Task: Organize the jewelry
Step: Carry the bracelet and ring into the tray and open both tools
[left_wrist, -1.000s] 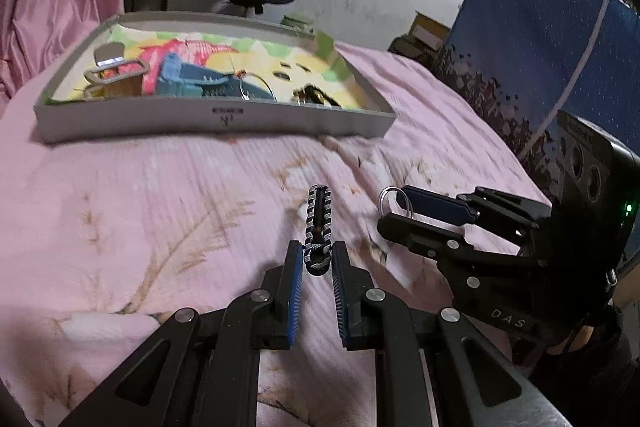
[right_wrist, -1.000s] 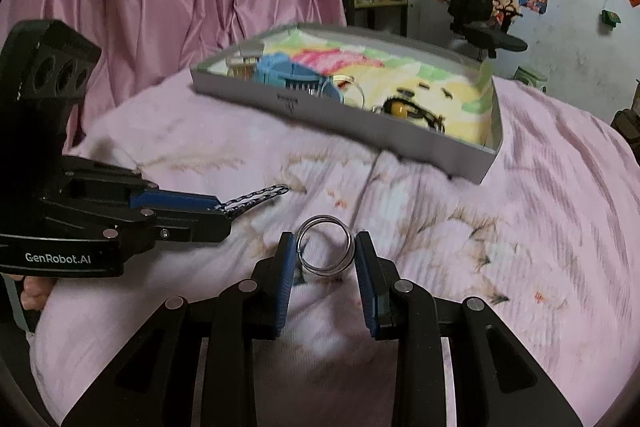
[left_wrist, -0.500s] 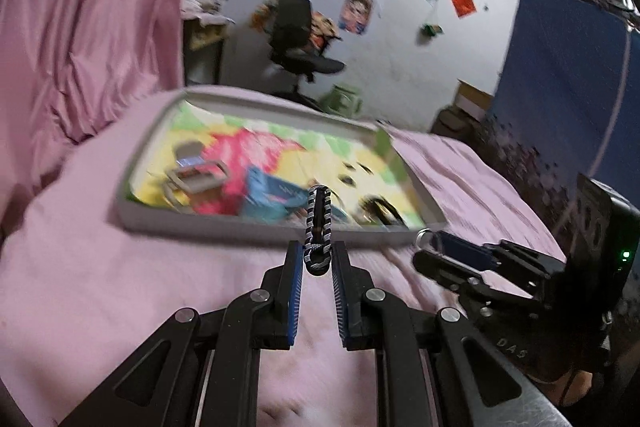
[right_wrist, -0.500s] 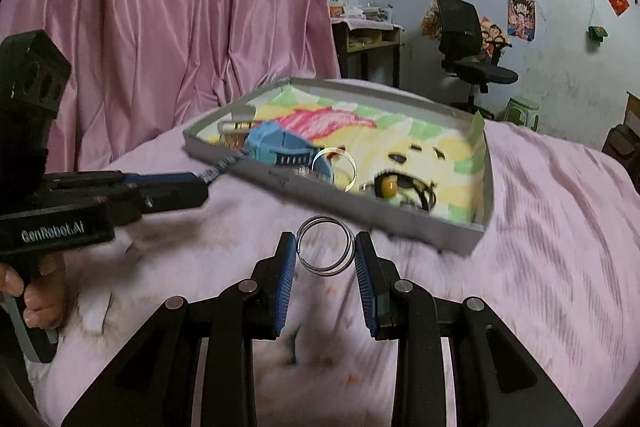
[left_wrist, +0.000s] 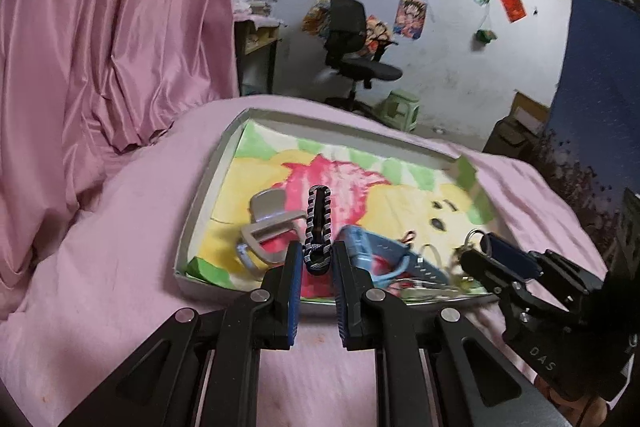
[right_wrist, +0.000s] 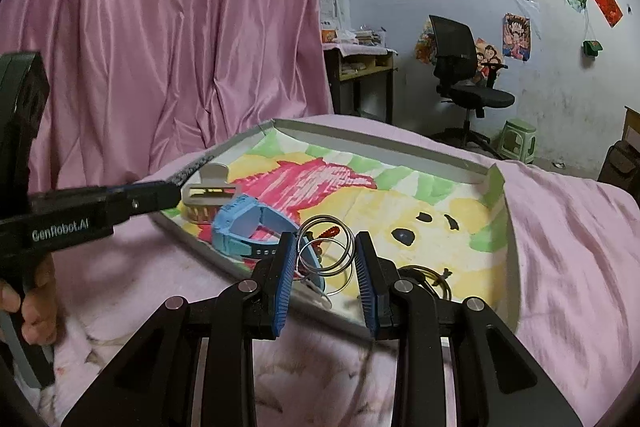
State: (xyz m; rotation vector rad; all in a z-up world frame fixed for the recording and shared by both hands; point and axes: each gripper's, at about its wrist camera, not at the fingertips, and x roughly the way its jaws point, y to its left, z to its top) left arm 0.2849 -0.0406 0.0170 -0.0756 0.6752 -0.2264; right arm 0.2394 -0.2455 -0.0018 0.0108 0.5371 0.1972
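Blue watch strap blurred behind left tool.

— What are your right tongs gripping?
— I'm pinching a silver ring bracelet between the blue pads, over the tray's near edge.
— And the other tongs?
— My left tongs are holding a braided bracelet above the tray's left corner, near the blue watch.

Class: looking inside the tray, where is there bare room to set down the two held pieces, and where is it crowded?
Free: the tray's far half, over the pink and yellow drawing, up to the back wall. Crowded: the near edge, with hair clip, blue watch and dark bracelet.
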